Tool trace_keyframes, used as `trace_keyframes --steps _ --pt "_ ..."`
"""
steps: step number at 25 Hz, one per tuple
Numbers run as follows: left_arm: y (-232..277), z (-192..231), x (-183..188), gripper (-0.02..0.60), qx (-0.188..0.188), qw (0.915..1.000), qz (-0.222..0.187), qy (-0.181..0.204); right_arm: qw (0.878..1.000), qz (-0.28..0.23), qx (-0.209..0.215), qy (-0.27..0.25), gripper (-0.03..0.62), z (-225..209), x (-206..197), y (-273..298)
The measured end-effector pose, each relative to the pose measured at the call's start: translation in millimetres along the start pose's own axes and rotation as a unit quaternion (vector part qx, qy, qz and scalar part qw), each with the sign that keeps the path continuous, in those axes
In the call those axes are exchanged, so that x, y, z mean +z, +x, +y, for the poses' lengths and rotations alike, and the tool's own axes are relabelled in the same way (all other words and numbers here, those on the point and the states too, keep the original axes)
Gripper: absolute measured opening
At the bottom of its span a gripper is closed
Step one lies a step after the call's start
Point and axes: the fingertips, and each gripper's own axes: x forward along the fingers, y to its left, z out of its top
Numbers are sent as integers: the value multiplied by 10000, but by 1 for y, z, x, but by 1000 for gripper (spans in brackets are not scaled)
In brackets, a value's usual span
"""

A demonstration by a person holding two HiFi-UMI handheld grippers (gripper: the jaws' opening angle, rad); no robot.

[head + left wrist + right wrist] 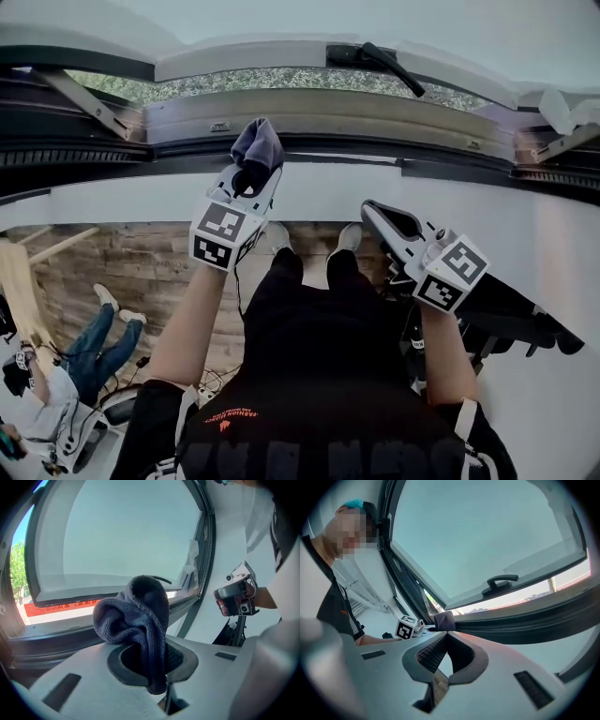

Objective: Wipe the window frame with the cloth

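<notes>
Floor: bare wood planks, seen straight down between the wearer's legs. Directly on it:
- the wearer's two light shoes, side by side, close to the white wall
- a second person in jeans, sitting far left with legs stretched out
- a pale wooden board at the left edge; lying or leaning, can't tell
- loose cables near that person

Window frame lower ledge: grey metal, with a stay arm lying across its left end.
</notes>
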Motion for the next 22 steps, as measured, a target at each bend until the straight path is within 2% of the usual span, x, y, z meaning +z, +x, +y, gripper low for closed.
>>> trace_keyframes --steps 22 --pt "77 -94 39 55 -681 9961 268 501 9940 -784 -447 616 5 -56 -4 -99"
